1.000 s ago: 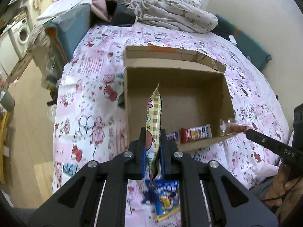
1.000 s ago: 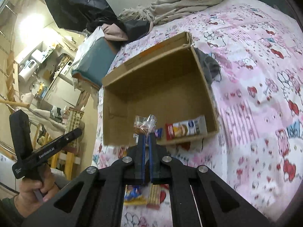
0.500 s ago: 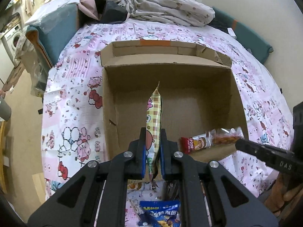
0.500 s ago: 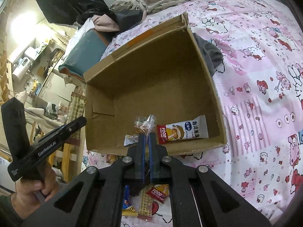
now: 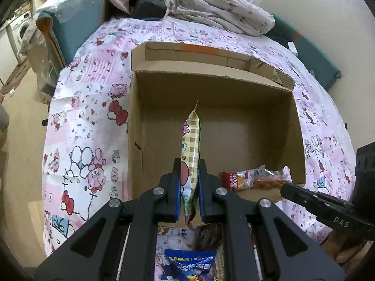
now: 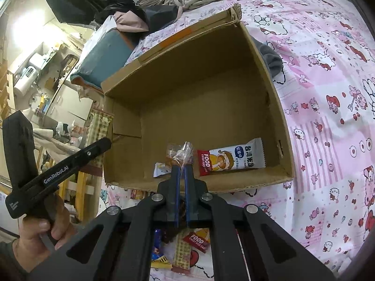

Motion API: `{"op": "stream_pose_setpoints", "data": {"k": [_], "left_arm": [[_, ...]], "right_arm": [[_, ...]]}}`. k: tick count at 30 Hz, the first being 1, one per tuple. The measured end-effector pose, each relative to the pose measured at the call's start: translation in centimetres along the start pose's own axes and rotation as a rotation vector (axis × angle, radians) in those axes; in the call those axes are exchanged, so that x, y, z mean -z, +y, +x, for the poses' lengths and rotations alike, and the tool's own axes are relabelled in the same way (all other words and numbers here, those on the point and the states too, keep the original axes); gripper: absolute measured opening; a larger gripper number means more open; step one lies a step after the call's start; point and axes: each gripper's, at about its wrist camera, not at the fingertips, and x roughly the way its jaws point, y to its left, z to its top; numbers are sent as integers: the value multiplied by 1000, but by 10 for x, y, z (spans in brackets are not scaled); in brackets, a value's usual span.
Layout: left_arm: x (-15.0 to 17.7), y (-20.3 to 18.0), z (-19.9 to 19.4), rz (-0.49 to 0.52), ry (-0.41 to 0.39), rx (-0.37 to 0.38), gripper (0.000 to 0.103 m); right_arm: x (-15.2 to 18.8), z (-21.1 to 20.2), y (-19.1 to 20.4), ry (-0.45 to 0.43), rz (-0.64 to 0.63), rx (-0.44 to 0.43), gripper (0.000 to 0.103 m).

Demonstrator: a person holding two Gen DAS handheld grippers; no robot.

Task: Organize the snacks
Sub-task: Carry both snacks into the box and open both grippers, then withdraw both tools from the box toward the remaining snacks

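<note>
1. Left gripper (image 5: 189, 182) pinches a long checked snack packet (image 5: 191, 140) near its lower end. The packet stands edge-on and upright between the pads, its top seal poking up over the open cardboard box (image 5: 140, 121).
2. Right gripper (image 6: 181, 175) is pressed shut on a clear-wrapped snack (image 6: 180, 152) by the crimped end. In the left wrist view the same snack (image 5: 267, 180) hangs over the box's near right corner.
3. Box sits on the pink cartoon-print bedsheet (image 6: 328, 93), nearly bare inside. A red-and-white rice cake bar (image 6: 230, 158) lies flat on the floor by the near wall, right side. A small white wrapper (image 6: 160, 169) lies just left of it.
4. More snacks lie loose on the sheet near the grippers, outside the box: a blue packet (image 5: 189, 265) and a red FOOD bar (image 6: 195, 241).
5. Handling, judged: all are light foil or film packs, soft and crinkly, slippery on the faces. The contents look brittle, so a hard squeeze mid-body may crush them.
6. Best hold: the flat sealed end or edge, as both grippers have now. The long checked packet may flop or swing if held only at one end, so keep it hanging vertical.
7. Clear wrap is thin. It could slip out of the pads or tear at the twist.
8. Release: low over the box floor, so the packs land flat and don't bounce out.
</note>
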Motion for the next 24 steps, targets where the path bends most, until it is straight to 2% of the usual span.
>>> {"op": "stream_pose_setpoints", "data": {"k": [4,7,9,10,12,13,14,15,17,21,24], "left_arm": [[0,0,-1,-1,1,3,11],[1,1,-1,-10,5,13,37],[3,0,-4,-2,-8,21,59],[4,-1,-7,8,-16,28,64],[5,-2,-10,16,-28,29,82],[6,-2,-13,16,-40,27,84],[6,-1,-15,16,-47,25,84],[6,-1,-16,16,-51,23,84],[7,0,-20,14,-64,17,84],[7,1,-27,21,-91,5,84],[9,2,-35,39,-119,-4,84]], "right_arm": [[-1,0,2,-8,-1,-1,9],[-2,-2,0,-25,7,11,17],[-2,-5,-1,-40,7,32,20],[-3,-6,-1,-46,11,38,21],[-3,-8,-3,-55,18,48,37],[-3,-10,-4,-65,22,61,44],[-3,-11,-4,-75,22,75,59],[-3,-14,-3,-91,17,93,65],[-4,-18,-3,-103,11,100,66],[-4,-24,-6,-129,27,125,80],[-4,-27,-4,-140,23,137,85]]}}
